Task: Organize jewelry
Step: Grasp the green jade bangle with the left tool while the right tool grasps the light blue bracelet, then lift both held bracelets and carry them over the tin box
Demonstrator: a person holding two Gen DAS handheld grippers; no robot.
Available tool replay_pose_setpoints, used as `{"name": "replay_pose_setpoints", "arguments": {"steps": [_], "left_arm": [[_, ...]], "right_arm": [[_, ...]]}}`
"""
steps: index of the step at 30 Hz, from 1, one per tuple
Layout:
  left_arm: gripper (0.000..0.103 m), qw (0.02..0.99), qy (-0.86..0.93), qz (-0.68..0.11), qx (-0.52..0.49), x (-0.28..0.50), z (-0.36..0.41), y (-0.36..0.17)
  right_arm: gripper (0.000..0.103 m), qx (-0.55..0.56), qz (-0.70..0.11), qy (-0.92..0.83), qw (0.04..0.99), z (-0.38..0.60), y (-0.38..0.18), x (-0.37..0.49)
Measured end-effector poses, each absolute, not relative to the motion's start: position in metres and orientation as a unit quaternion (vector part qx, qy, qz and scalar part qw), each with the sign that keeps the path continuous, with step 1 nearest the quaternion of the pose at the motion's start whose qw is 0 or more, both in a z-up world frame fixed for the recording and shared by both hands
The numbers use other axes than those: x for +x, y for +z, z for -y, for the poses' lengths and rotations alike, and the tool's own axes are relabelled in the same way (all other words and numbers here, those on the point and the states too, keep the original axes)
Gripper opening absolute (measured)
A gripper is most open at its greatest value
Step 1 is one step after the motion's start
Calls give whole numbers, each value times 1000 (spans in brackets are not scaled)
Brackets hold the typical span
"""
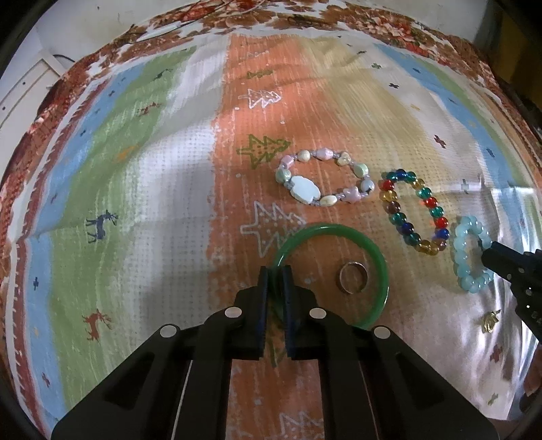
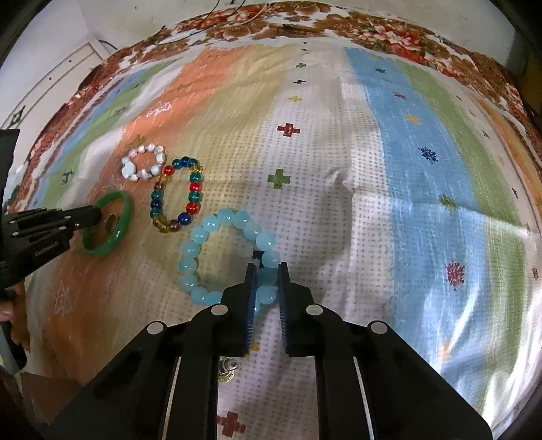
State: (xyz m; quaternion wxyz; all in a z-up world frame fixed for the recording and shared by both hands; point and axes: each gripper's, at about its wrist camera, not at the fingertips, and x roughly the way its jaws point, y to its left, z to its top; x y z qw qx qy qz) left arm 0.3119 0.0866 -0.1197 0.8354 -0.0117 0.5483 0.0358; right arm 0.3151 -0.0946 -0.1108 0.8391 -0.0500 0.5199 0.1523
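Note:
My left gripper (image 1: 275, 272) is shut on the near-left rim of a green bangle (image 1: 369, 243) that lies on the striped cloth. A small metal ring (image 1: 353, 277) rests inside the bangle. My right gripper (image 2: 266, 270) is shut on the near-right beads of a pale blue bead bracelet (image 2: 203, 233). In the left wrist view the same pale blue bracelet (image 1: 469, 252) lies at the right, with the right gripper (image 1: 487, 255) pinching it. A multicoloured glass bead bracelet (image 1: 415, 211) and a pastel stone bracelet (image 1: 325, 181) lie beyond. The green bangle (image 2: 120, 225) shows left in the right wrist view.
A striped cloth (image 1: 162, 189) with tree and deer prints covers the surface, over a floral spread (image 2: 389, 30). A small gold charm (image 1: 488, 322) lies near the right gripper. A gold trinket (image 2: 227, 367) sits under the right gripper. White furniture (image 1: 23, 88) stands at the far left.

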Motion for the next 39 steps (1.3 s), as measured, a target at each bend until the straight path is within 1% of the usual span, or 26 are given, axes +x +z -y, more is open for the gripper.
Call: {"name": "replay_pose_setpoints", "arguments": {"steps": [10,21,39], "left_arm": [[6,840,10,-541,-37,300,-80,-108],[7,855,-4,-517,-44,286,-70,-84],[7,874,-12,-482,-53,261,-67,-52]], "right_arm": [[12,-44,-501,169,848,90,-93,303],[12,-40,-467,199,861,84,-64,287],[12,-47,-437,213,873,81,-38,258]]}}
